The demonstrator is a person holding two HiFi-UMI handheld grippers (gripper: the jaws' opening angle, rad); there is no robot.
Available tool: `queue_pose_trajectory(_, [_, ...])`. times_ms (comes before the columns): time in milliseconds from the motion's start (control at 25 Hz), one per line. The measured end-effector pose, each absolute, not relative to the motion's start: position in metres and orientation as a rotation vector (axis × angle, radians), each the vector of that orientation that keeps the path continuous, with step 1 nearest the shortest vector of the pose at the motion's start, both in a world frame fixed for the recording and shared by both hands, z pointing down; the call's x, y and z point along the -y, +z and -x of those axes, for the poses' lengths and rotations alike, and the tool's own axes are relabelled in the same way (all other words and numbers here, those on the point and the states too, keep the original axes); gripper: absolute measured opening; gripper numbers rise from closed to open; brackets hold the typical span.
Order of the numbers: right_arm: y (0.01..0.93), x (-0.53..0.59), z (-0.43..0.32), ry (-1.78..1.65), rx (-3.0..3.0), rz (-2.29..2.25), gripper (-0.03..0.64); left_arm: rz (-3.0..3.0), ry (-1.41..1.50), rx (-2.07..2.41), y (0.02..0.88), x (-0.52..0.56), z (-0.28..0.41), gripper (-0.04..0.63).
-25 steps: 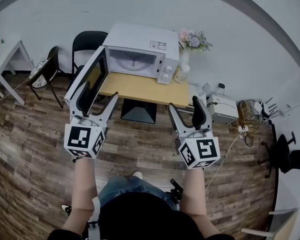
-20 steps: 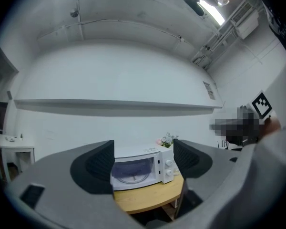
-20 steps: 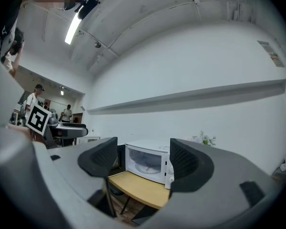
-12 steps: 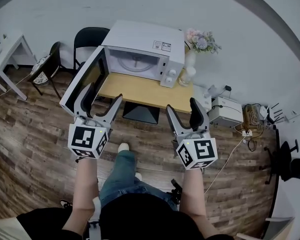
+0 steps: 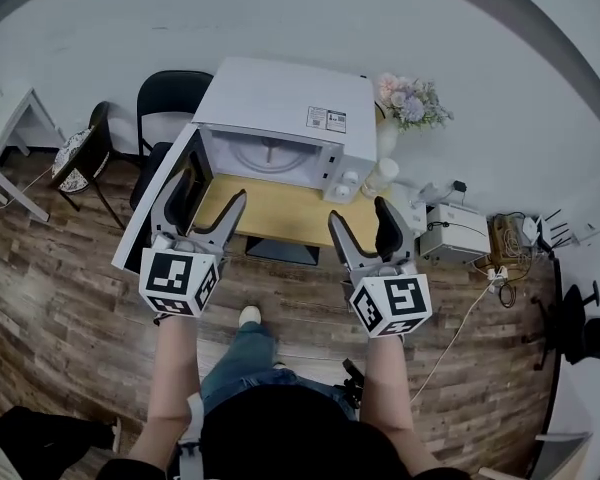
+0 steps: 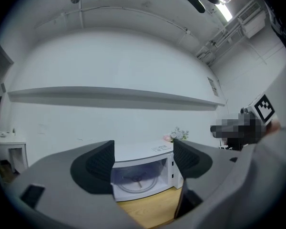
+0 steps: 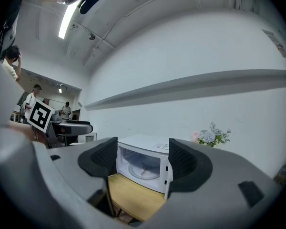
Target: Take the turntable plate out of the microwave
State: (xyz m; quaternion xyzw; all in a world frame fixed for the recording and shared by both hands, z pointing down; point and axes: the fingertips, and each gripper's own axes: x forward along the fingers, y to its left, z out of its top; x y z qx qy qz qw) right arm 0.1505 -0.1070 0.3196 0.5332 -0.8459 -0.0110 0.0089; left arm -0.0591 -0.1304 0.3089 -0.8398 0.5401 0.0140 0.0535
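Observation:
A white microwave [image 5: 290, 108] stands at the back of a small wooden table [image 5: 280, 213], its door [image 5: 155, 203] swung wide open to the left. Inside the cavity lies the clear glass turntable plate [image 5: 267, 153], also seen as the turntable plate [image 6: 132, 180] and the turntable plate [image 7: 142, 168] in the gripper views. My left gripper [image 5: 207, 200] is open in front of the door. My right gripper [image 5: 361, 223] is open over the table's right front edge. Both are empty and well short of the microwave.
A vase of flowers [image 5: 405, 103] stands right of the microwave. A black chair [image 5: 170, 93] and a second chair [image 5: 80, 153] are behind left, beside a white table [image 5: 5, 138]. A white box [image 5: 455, 236] and cables lie on the wooden floor at right.
The microwave and table have drawn closer and appear larger. Both grippers stay open and have come nearer the table's front edge.

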Motion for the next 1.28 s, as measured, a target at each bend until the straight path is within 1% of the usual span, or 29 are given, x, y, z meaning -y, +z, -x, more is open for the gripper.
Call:
queue_pose_trajectory(280, [0.329, 0.175, -0.129, 0.009, 2.631, -1.643, 0.337, 2.616, 0.045, -1.630, 0.320, 0.202, 0.067, 0.373])
queue_pose_trajectory(600, [0.369, 0.223, -0.096, 0.112, 2.626, -1.524, 0.336, 2.759, 0.018, -1.635, 0.361, 0.247, 0.064, 0.373])
queue_pose_trajectory(680, [0.384, 0.229, -0.086, 0.156, 2.622, -1.478, 0.314, 2.807, 0.016, -1.628, 0.373, 0.255, 0.063, 0.373])
queue_pose_trajectory(800, [0.407, 0.238, -0.075, 0.213, 2.597, -1.456, 0.217, 2.877, -0.005, -1.621, 0.395, 0.267, 0.060, 0.371])
queue_pose_trajectory(960, [0.433, 0.252, -0.064, 0.316, 2.569, -1.449, 0.215, 2.980, -0.045, -1.622, 0.428, 0.282, 0.057, 0.362])
queue_pose_trajectory(1120, [0.453, 0.267, -0.061, 0.441, 2.541, -1.495, 0.215, 3.054, -0.143, -1.619, 0.461, 0.293, 0.056, 0.349])
queue_pose_trajectory(1280, [0.470, 0.279, -0.057, 0.477, 2.496, -1.491, 0.215, 3.133, -0.157, -1.635, 0.486, 0.303, 0.056, 0.339])
